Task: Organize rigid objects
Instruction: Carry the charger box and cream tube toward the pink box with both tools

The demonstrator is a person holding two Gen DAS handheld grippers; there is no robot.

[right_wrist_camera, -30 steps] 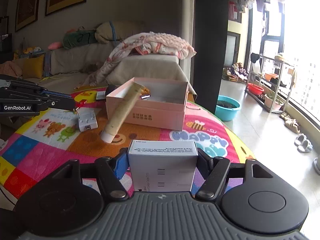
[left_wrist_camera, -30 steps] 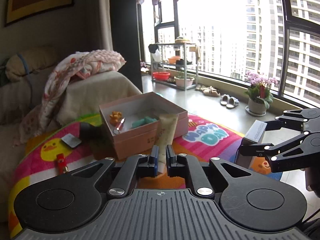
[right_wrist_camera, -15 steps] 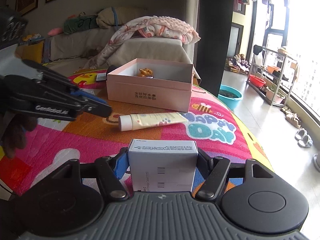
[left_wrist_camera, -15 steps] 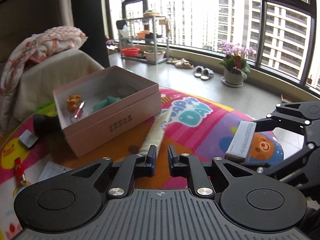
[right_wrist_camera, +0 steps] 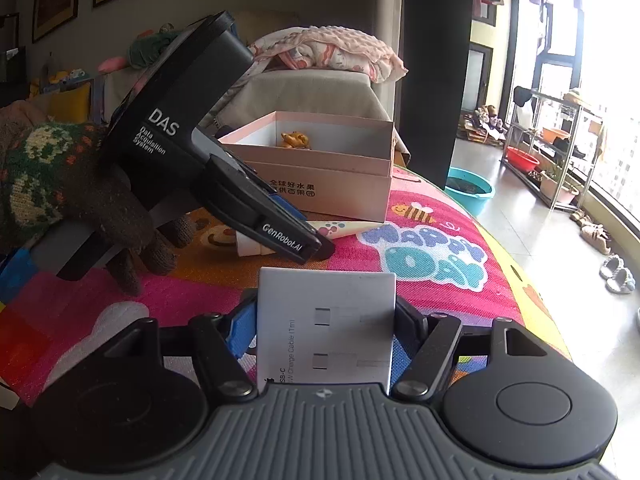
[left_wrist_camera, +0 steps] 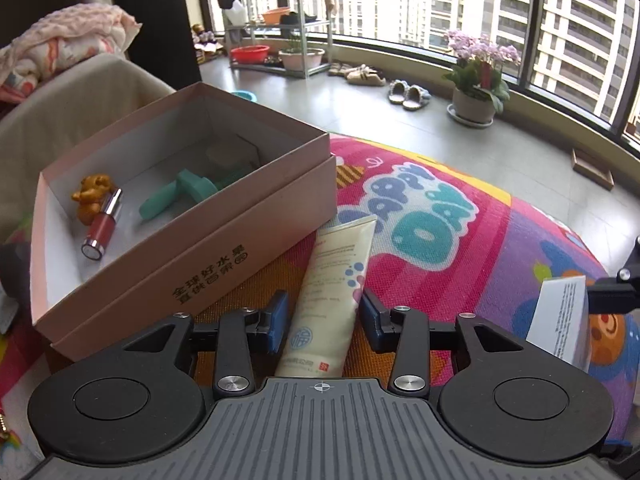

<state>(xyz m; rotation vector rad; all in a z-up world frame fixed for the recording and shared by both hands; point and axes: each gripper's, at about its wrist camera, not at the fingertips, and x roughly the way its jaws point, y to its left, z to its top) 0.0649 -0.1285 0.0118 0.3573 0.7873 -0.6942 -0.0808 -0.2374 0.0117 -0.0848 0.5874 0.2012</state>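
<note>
A cream tube (left_wrist_camera: 334,284) lies flat on the colourful mat next to the pink cardboard box (left_wrist_camera: 208,264). My left gripper (left_wrist_camera: 323,320) is open, its blue pads on either side of the tube without touching it. The box holds a gold bear figure (left_wrist_camera: 92,196), a red lipstick (left_wrist_camera: 102,228) and a teal piece (left_wrist_camera: 180,196). My right gripper (right_wrist_camera: 322,328) is shut on a white cable box (right_wrist_camera: 326,328), held above the mat. In the right wrist view the left gripper (right_wrist_camera: 316,240) hides most of the tube (right_wrist_camera: 340,229) before the pink box (right_wrist_camera: 320,176).
The mat (left_wrist_camera: 460,240) covers a round table whose edge drops to the tiled floor on the right. A sofa with a pink blanket (right_wrist_camera: 332,52) stands behind the box. A flower pot (left_wrist_camera: 474,104), slippers and a shelf rack stand by the window.
The tube left my left gripper and now lies on the mat by the box. The left gripper has opened and lowered around it. The right gripper keeps holding the cable box.
</note>
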